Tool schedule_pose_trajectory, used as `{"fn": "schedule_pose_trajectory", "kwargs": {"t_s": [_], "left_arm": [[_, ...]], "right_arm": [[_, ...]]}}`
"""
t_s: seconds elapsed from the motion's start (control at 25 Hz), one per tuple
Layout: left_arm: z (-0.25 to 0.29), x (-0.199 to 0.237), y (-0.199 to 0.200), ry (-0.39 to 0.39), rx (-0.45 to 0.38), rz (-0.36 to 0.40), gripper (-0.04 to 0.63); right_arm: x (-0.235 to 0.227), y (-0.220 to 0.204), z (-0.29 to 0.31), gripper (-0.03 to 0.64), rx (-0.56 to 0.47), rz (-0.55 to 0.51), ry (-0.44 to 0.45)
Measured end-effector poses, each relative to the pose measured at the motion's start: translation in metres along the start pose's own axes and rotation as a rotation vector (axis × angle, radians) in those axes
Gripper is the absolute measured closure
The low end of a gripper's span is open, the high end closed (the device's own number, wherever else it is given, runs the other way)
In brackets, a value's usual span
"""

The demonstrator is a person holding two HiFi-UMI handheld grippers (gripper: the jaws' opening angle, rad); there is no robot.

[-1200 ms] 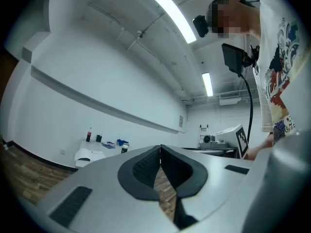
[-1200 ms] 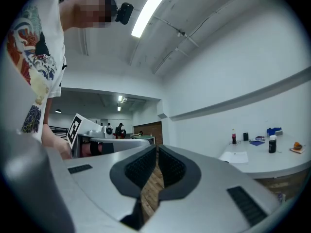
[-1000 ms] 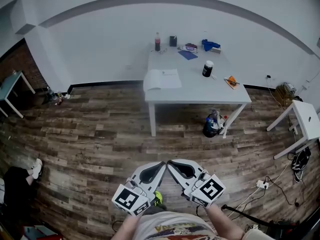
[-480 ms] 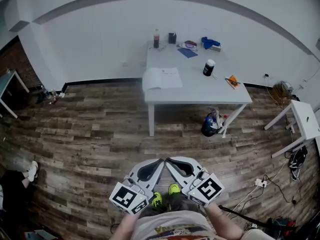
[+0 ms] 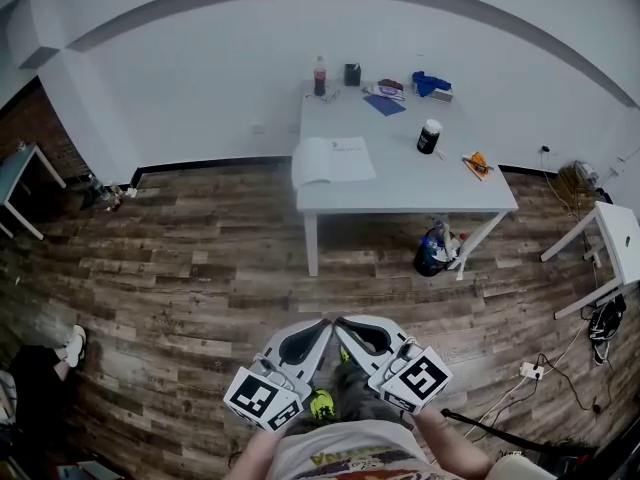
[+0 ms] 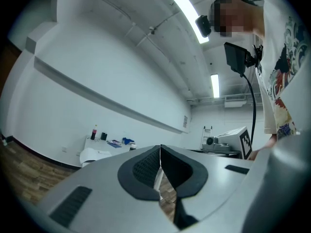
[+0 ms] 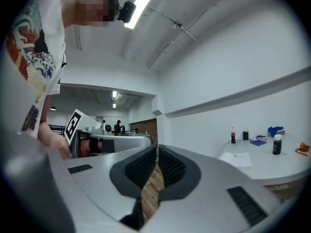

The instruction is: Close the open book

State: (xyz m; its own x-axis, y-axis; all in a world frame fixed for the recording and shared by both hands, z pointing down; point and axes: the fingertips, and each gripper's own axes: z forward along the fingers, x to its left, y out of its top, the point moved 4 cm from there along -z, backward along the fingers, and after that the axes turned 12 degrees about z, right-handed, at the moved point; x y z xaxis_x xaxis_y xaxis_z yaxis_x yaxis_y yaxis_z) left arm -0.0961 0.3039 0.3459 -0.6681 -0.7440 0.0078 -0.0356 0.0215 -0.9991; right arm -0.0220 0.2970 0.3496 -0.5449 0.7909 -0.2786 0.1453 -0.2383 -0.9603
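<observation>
Wooden floor (image 5: 200,268) stretches from book (image 5: 333,160) at table (image 5: 420,183) edge to left claw (image 5: 322,325), right claw (image 5: 345,323), both closed, empty.

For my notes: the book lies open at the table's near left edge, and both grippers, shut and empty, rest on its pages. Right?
Only the last part is wrong. In the head view the left gripper and right gripper, shut and empty, hang over the wooden floor near the person, apart from the open book at the near left edge of the table.
</observation>
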Motion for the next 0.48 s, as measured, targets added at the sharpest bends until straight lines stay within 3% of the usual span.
{"fn": "schedule_pose_trajectory", "kwargs": {"t_s": [0.48], "left_arm": [[0.099, 0.064, -0.007, 0.023, 0.021, 0.045, 0.583]], "right_arm": [[-0.110, 0.027, 0.043, 0.594, -0.008, -0.055, 0.042]]}}
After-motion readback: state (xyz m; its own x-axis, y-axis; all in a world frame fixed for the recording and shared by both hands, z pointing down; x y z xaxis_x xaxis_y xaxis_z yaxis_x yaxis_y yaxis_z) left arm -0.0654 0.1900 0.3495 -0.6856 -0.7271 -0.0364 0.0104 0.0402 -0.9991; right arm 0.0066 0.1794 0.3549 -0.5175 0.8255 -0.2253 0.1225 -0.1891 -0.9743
